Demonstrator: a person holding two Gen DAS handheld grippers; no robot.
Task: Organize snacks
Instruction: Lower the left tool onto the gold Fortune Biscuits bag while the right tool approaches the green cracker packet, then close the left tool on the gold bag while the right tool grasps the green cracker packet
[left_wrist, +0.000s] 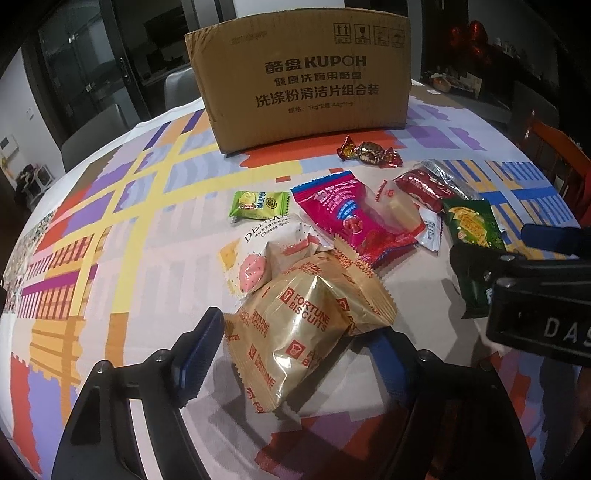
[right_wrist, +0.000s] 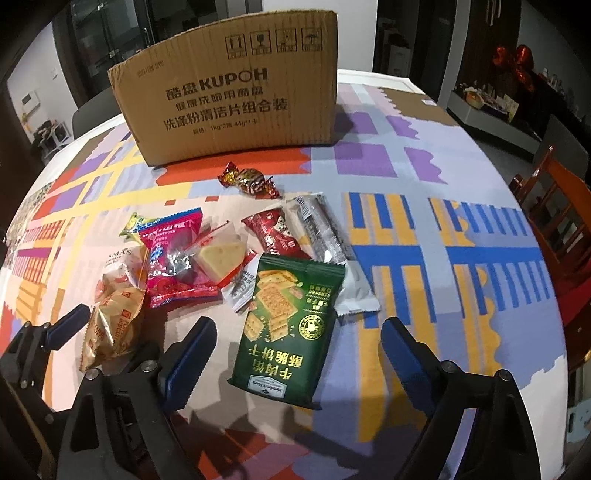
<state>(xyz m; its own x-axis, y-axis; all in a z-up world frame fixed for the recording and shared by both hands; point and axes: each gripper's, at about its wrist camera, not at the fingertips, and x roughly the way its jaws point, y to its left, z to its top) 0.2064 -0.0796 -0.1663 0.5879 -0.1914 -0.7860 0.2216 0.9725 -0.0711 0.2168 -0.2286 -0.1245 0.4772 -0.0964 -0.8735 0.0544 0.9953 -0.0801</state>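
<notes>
our left gripper (left_wrist: 295, 347) hangs low over the table with its blue pads apart, one on each side of the gold fortune biscuits packet (left_wrist: 295, 332); we cannot tell whether the pads touch the wrapper. our right gripper (right_wrist: 299, 350) also stands with its jaws wide apart, and the green cracker packet (right_wrist: 291, 325) lies flat on the cloth between them, clear of both pads.

we see the rest of the snacks in a loose heap on the patterned tablecloth (right_wrist: 443, 221): a white cheese ball packet (left_wrist: 258, 254) just beside the gold one, a pink hawthorn packet (left_wrist: 340, 210) with a clear-wrapped pale wedge (right_wrist: 219, 258) resting on it, a small green sweet (left_wrist: 256, 203) a little apart, a red packet (right_wrist: 273, 232), a silver stick packet (right_wrist: 321, 229) and a twisted foil candy (right_wrist: 249, 179) near the cardboard box (right_wrist: 229, 96). that box stands upright at the far side of the table.
</notes>
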